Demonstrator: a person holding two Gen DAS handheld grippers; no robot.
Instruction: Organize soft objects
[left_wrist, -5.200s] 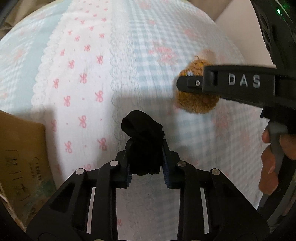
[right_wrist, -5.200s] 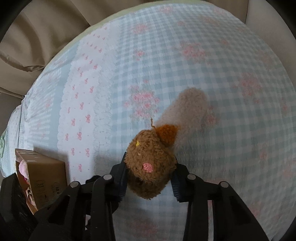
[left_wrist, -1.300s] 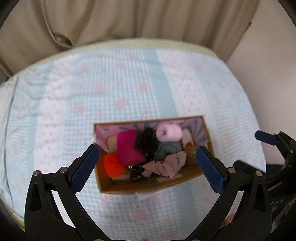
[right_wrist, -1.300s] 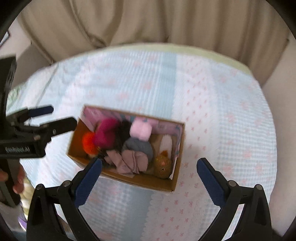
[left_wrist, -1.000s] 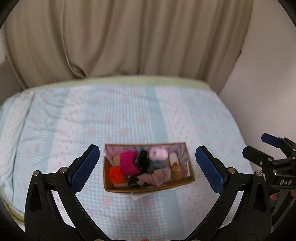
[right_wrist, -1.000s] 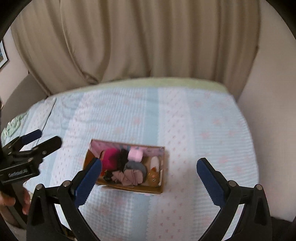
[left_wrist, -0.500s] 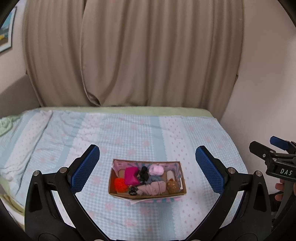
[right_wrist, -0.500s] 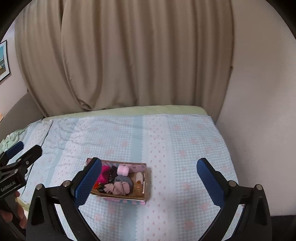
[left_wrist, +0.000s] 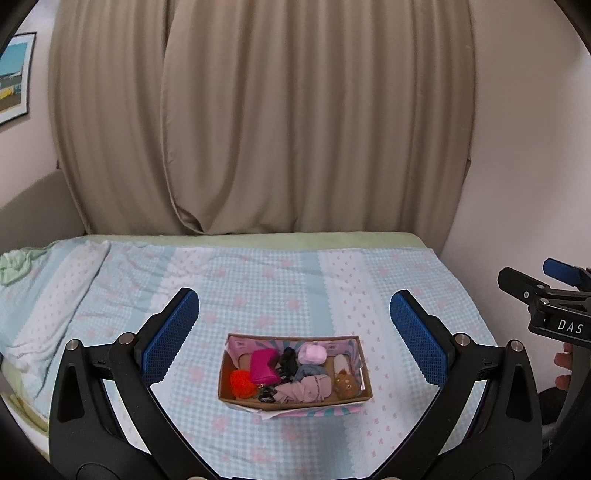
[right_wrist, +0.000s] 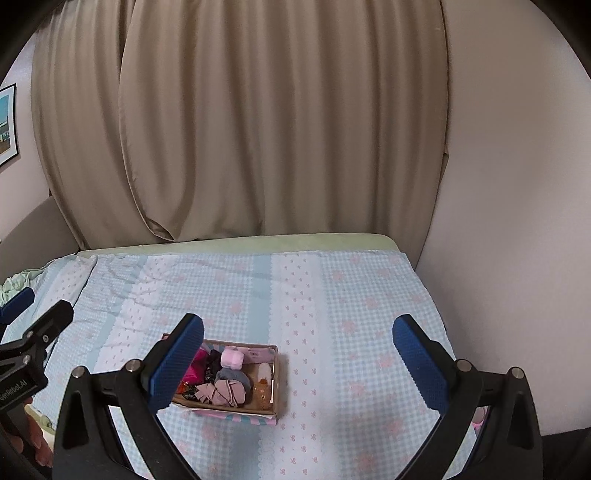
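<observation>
Both grippers are spread wide and hold nothing. The cardboard box of soft objects sits ahead of and below the left gripper, centred between its jaws, long axis crosswise. From the right gripper it lies toward the left jaw. It rests on the checked bedspread; beige curtain behind.

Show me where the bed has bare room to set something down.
Bare bedspread lies between the cardboard box and the curtain, and between the box and the right-hand wall. The box itself is crowded with soft objects. Far left, rumpled bedding bunches at the edge.
</observation>
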